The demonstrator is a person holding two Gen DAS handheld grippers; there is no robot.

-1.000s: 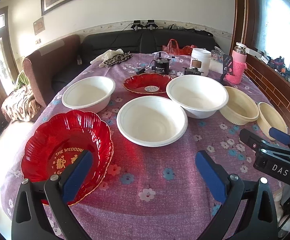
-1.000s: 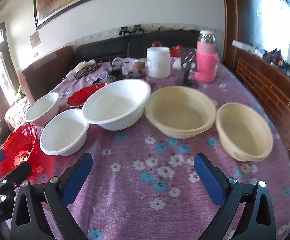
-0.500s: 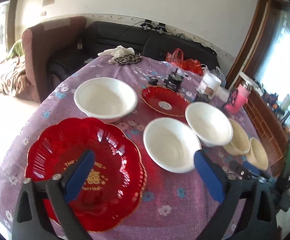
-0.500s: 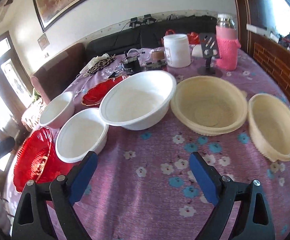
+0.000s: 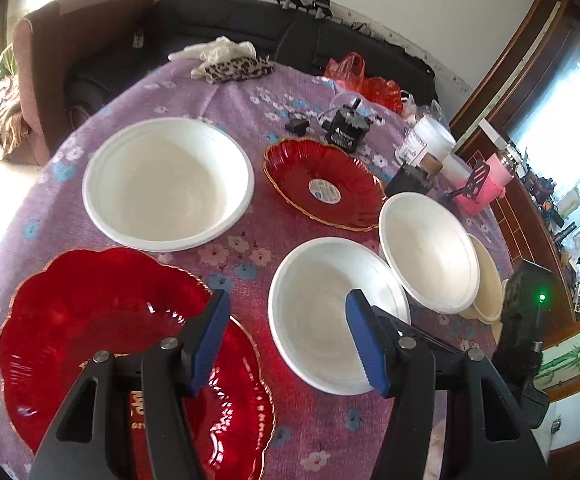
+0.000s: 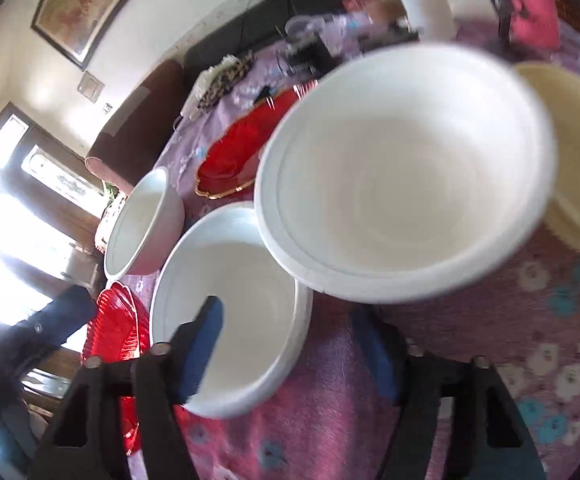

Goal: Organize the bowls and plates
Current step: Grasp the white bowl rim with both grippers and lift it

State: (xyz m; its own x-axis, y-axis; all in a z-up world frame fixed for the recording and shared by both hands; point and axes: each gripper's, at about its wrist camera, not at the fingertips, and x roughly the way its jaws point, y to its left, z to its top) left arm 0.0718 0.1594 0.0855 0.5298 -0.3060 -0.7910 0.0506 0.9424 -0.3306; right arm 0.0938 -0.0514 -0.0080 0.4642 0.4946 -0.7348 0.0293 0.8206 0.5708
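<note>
1. The left hand-held gripper point(image 5: 286, 340), jaws just closing but still apart and holding nothing, is hovering between the large red plate point(image 5: 102, 336) and the near white bowl point(image 5: 326, 304).
2. The right hand-held gripper point(image 6: 290, 344), also closing and empty, is straddling that bowl's point(image 6: 230, 300) right rim.
3. The other bowls are sitting farther back on the desk point(image 5: 246, 248).

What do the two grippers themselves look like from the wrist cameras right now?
Both look alike. The left gripper has two black plastic fingers, with triangular cut-outs and silver screws, tipped with ribbed blue pads. The right gripper has the same black frame and blue pads, blurred here. No cables, markings or sleeves show.
</note>
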